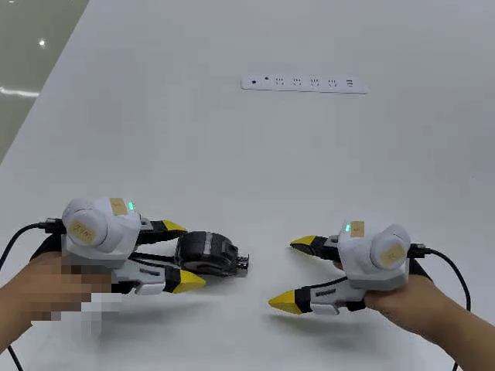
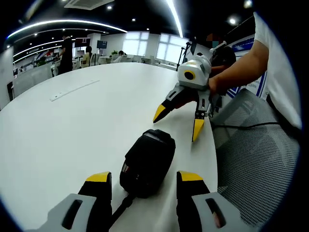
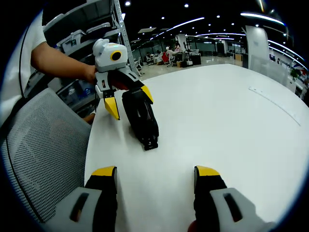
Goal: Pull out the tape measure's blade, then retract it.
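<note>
Squarely, tape measure (image 2: pixel 147 162) btwn left gripper (image 2: pixel 145 177) fingers (image 2: pixel 99 178)

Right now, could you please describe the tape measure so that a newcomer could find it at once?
On the big white table, look near the front edge, far from the white power strip at the back. The tape measure lies between the yellow tips of the left claw; it is a dark, rounded case, unlike the flat white strip.
</note>
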